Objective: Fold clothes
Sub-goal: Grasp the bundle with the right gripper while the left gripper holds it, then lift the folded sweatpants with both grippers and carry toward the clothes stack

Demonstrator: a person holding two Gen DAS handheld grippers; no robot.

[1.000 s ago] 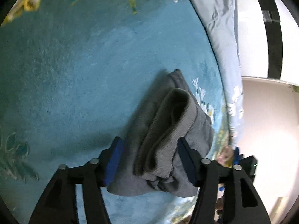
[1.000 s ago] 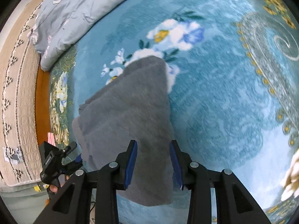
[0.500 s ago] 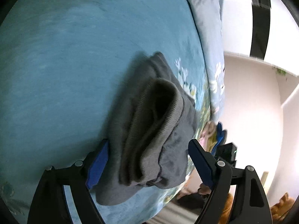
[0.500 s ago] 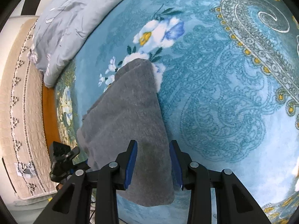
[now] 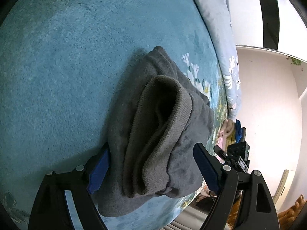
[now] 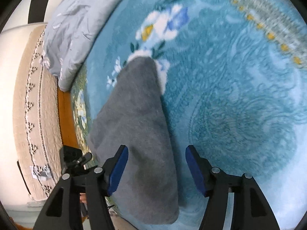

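Left tongs (image 5: 151, 169) spread wide, right tongs (image 6: 155, 169) opening, seemingly clear of grey garment (image 6: 138, 118).

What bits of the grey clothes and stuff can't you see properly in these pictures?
- Left wrist view: the folded grey fleece garment hides its lower layers, so its type is unclear.
- Right wrist view: motion blur smears the blue flowered blanket.
- Both views: the garment's near end is cut off behind the gripper fingers.
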